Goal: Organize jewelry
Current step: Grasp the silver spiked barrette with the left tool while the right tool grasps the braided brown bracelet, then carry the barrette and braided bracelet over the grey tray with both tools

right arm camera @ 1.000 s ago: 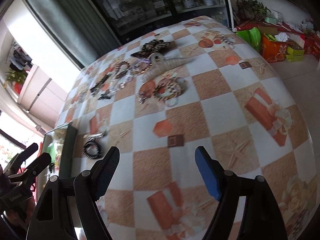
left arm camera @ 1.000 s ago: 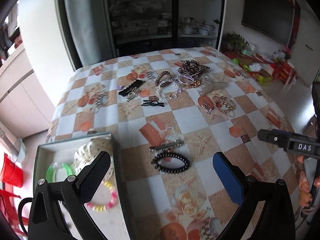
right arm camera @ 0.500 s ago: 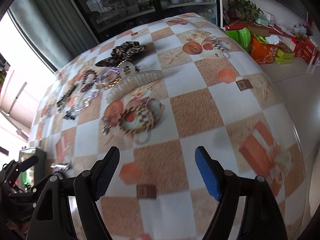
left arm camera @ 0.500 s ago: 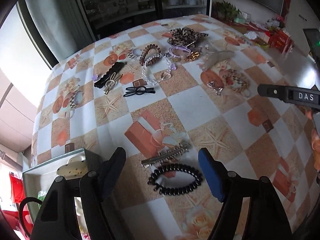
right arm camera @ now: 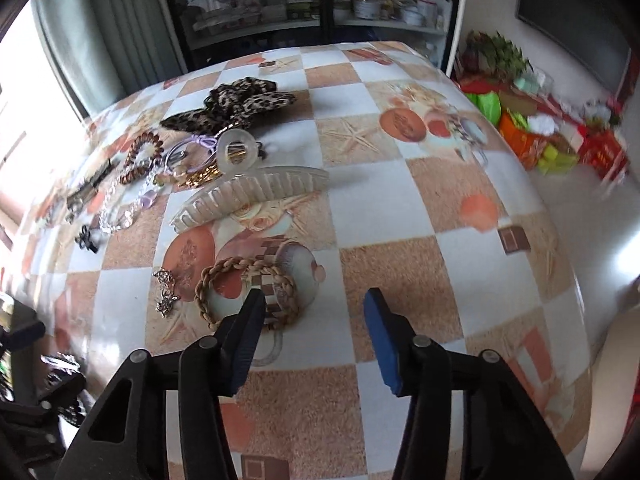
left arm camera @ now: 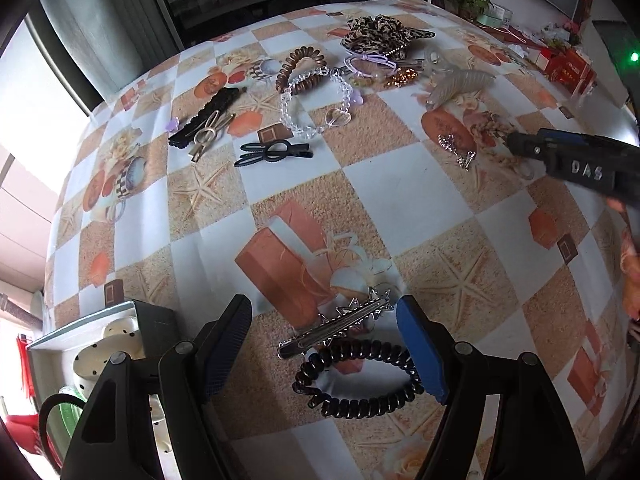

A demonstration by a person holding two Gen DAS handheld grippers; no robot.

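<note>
My left gripper (left arm camera: 324,344) is open, its fingers on either side of a silver star hair clip (left arm camera: 336,326) and a black spiral hair tie (left arm camera: 358,380) on the checked tablecloth. My right gripper (right arm camera: 314,332) is open and empty, just right of a braided tan bracelet (right arm camera: 248,294) and a small silver chain (right arm camera: 166,292); it also shows in the left wrist view (left arm camera: 576,160). A jewelry box (left arm camera: 92,352) holding a white dotted clip stands at the lower left.
Farther back lie a clear claw clip (right arm camera: 248,196), a leopard scrunchie (right arm camera: 236,100), a brown spiral tie (left arm camera: 300,68), a crystal bead bracelet (left arm camera: 316,100), black and gold hair clips (left arm camera: 208,124) and a black clip (left arm camera: 272,152). The table edge drops off at the right.
Both grippers have moved forward and lower over the table. The left now straddles the star clip and black tie; the right has closed in on the braided bracelet.
</note>
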